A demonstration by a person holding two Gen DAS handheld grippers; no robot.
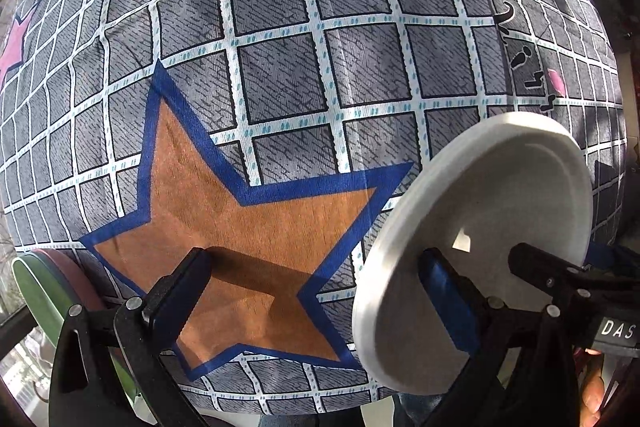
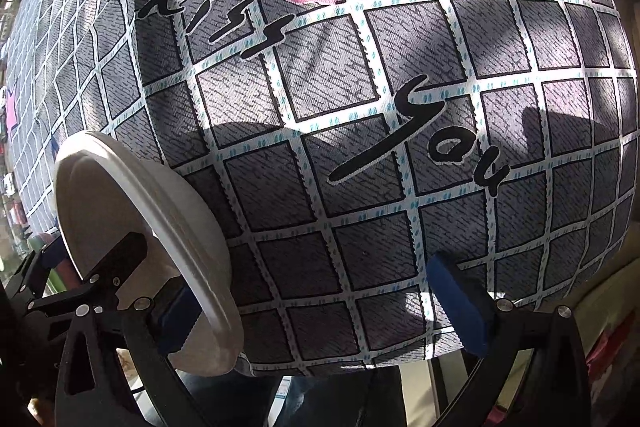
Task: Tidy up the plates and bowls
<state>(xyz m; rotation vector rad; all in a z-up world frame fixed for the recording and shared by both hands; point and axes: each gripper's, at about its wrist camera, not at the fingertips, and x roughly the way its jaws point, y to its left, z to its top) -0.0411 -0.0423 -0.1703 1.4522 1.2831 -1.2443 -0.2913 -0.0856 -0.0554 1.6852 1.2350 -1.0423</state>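
- My left gripper stands wide, nothing between its two fingers. My right gripper is spread just as wide, also with nothing across its gap.
- The white plate sits between the two tools, touching the left one's right finger and the right one's left finger. I judge I am carrying it pinched between them, though which finger bears the weight I cannot tell.
- It stands tilted on edge, hollow face toward my left camera, over the near edge of the table.
- It is round and matte, with a thick raised rim and a shallow well.
- The tablecloth below is woven grey squares on a white grid, with an orange blue-edged star — soft, slightly rumpled.
- At the near left edge a green dish peeks in, probably the stack I am heading for.
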